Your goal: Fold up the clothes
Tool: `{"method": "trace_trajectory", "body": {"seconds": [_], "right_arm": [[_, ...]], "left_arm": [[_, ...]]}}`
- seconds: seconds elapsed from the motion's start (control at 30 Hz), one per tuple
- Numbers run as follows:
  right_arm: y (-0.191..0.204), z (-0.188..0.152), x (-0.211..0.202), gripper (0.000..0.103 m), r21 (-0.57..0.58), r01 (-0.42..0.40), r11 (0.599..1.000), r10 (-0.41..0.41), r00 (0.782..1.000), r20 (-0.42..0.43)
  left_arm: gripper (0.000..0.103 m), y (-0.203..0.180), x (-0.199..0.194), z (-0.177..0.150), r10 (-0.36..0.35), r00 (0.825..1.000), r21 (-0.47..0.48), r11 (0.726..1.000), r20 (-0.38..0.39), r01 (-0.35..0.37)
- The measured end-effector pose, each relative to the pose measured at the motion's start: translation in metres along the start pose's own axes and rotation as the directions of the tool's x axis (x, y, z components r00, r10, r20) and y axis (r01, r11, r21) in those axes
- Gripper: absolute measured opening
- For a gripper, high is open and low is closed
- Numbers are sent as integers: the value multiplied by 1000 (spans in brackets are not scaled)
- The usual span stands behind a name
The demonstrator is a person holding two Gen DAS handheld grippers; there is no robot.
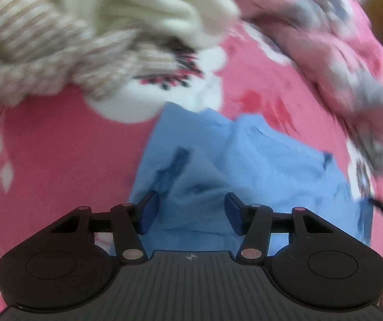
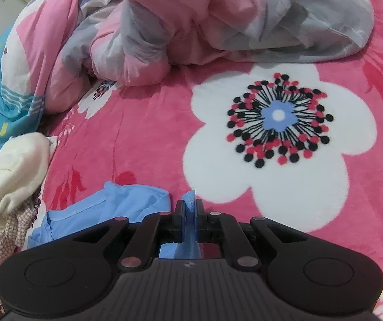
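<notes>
Blue garment [image 2: 103, 208] is pinched in right tool [image 2: 190, 208], spreading leftward.

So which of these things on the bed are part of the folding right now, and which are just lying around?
In use:
- blue garment
- right gripper, pinching a fold of it
- left gripper, open above it

Lying about:
- cream garment
- checked garment
- crumpled quilt
- flowered pink blanket underneath

On the blanket [image 2: 148, 139] before you lies the garment [image 2: 111, 208], just right of the clothes pile [image 2: 12, 176] at your left. The rumpled quilt [image 2: 191, 26] lies behind them, at the far side. A fold of the garment sits between your right gripper's [image 2: 190, 214] jaws; your left gripper [image 1: 190, 211] is over the garment.
</notes>
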State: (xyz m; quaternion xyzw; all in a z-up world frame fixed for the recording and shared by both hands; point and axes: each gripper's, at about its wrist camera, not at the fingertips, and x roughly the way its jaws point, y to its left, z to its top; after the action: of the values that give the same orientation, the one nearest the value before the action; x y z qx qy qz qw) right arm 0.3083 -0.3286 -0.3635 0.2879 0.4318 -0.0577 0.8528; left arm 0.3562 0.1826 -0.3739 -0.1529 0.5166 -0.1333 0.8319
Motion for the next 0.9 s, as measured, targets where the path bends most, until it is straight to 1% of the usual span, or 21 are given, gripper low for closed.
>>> {"method": "trace_trajectory", "body": {"seconds": [0.07,0.13,0.17,0.2,0.23,0.27,0.33,0.37,0.43,0.47,0.53,0.6,0.67,0.73,0.8,0.9], "right_arm": [[2,-2,-1,6,-1,-6,1000,6,1000,12],[4,-4,-3,6,-12,-15,1000,15,999,31],[6,-5,-6,6,-25,-18,1000,19,999,48],[8,-6,-10,6,-41,-23,999,26,997,73],[11,-5,-15,5,-55,-29,998,34,995,94],[14,-4,-20,5,-65,-36,997,43,993,111],[19,0,-30,5,-85,-53,995,65,987,145],[21,4,-36,5,-92,-64,994,79,983,163],[23,13,-43,5,-98,-83,992,101,975,197],[22,18,-42,5,-94,-87,992,105,972,209],[17,27,-40,5,-81,-97,992,114,967,228],[11,34,-30,5,-73,-98,993,112,967,227],[5,37,-18,5,-65,-93,993,106,970,219],[0,38,-7,5,-57,-89,994,99,973,210],[-4,37,1,5,-48,-86,995,95,974,204],[-7,35,10,5,-28,-104,994,107,974,198]], "left_arm": [[39,-2,3,1,-21,1000,36,999,-20,21],[25,-3,5,0,-38,998,51,998,-43,40],[8,-3,6,1,-46,997,48,998,-57,49],[5,-3,6,3,-55,996,36,998,-71,57],[5,-3,2,5,-67,996,15,998,-62,68],[4,-2,-5,10,-102,994,-31,994,-38,101],[4,-1,-15,20,-170,985,-123,978,12,170],[4,0,-20,26,-201,979,-166,965,36,204],[3,8,-20,39,-245,965,-287,922,87,260],[3,16,-17,43,-258,960,-354,892,113,281],[3,32,-11,52,-275,947,-482,815,167,322],[3,47,0,57,-266,943,-572,751,198,331],[3,57,12,60,-251,947,-608,726,202,322],[3,62,25,61,-247,951,-637,706,187,309],[3,65,36,61,-239,955,-651,700,173,293],[3,67,45,62,-237,957,-661,693,170,289]]}}
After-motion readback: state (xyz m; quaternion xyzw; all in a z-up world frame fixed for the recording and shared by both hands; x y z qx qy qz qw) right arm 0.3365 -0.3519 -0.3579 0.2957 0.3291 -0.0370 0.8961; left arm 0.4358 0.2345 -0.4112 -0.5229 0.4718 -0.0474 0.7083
